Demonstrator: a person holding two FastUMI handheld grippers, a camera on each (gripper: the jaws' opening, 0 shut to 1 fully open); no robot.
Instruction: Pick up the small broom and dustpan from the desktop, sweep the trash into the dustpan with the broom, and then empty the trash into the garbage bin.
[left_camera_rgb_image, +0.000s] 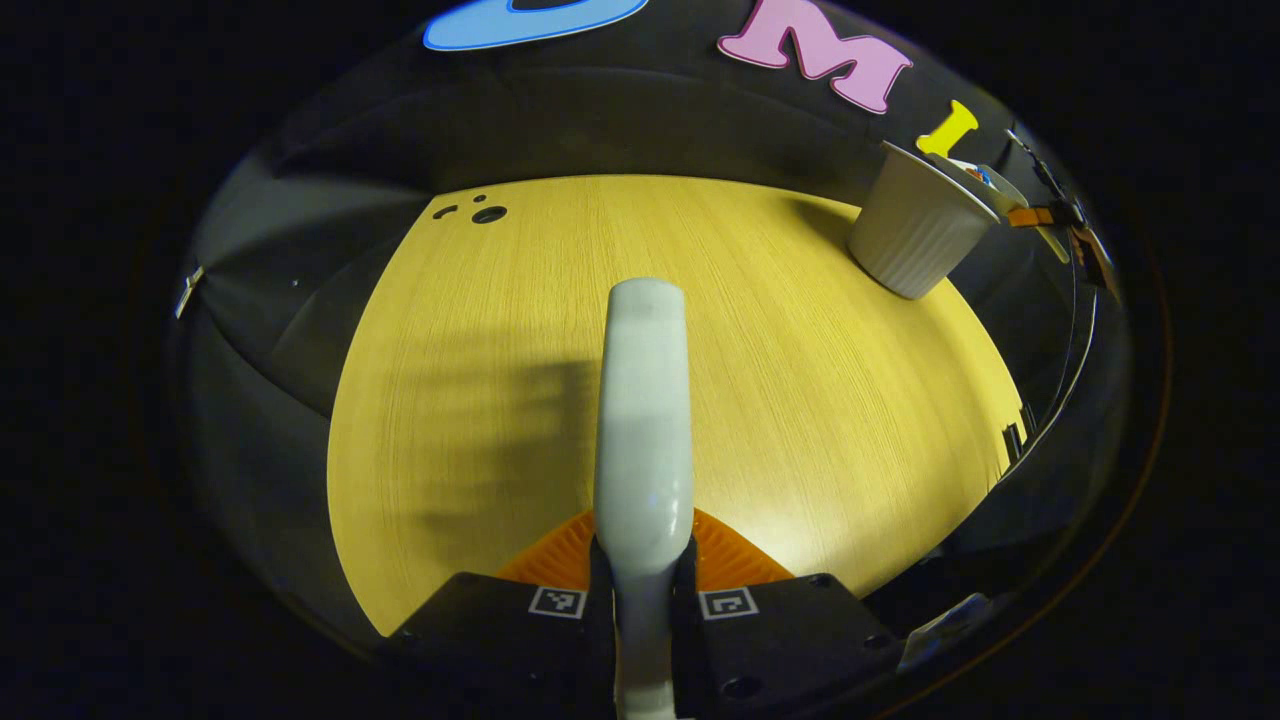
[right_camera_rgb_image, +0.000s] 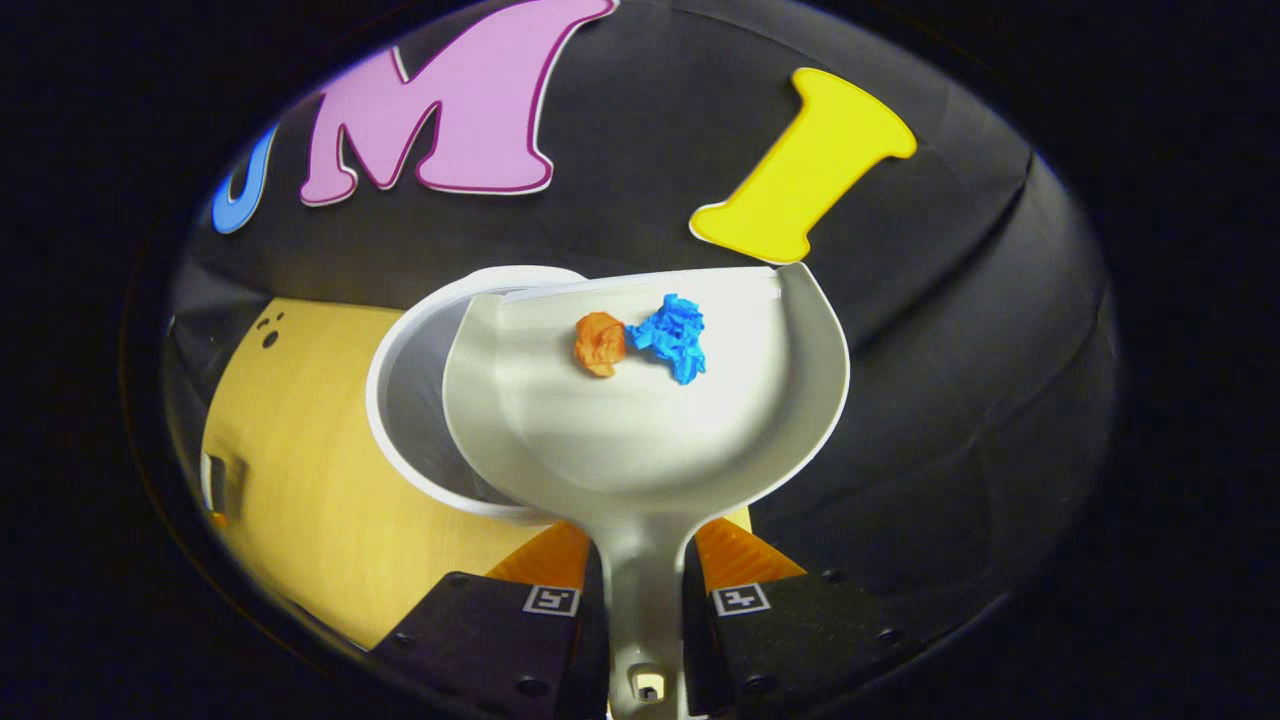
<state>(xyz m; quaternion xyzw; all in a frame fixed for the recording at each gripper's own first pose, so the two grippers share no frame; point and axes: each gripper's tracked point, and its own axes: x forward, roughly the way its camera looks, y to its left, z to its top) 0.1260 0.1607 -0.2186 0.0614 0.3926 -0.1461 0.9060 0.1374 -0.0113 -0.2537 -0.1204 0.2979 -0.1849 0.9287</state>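
We see the right claw (right_camera_rgb_image: 640, 585) clamped on the pale grey plastic dustpan (right_camera_rgb_image: 650, 420), tipped centre-frame over the white ribbed bin (right_camera_rgb_image: 410, 400) so crumpled paper scraps (right_camera_rgb_image: 645, 340) slide out; left claw (left_camera_rgb_image: 642, 590) grips the pale broom handle (left_camera_rgb_image: 645, 400), parked aside.

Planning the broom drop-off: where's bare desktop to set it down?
Bare desktop spans from the drilled holes at the far left to the near edge, under the broom handle. Crowded only at the far right: garbage bin, with the dustpan over it.
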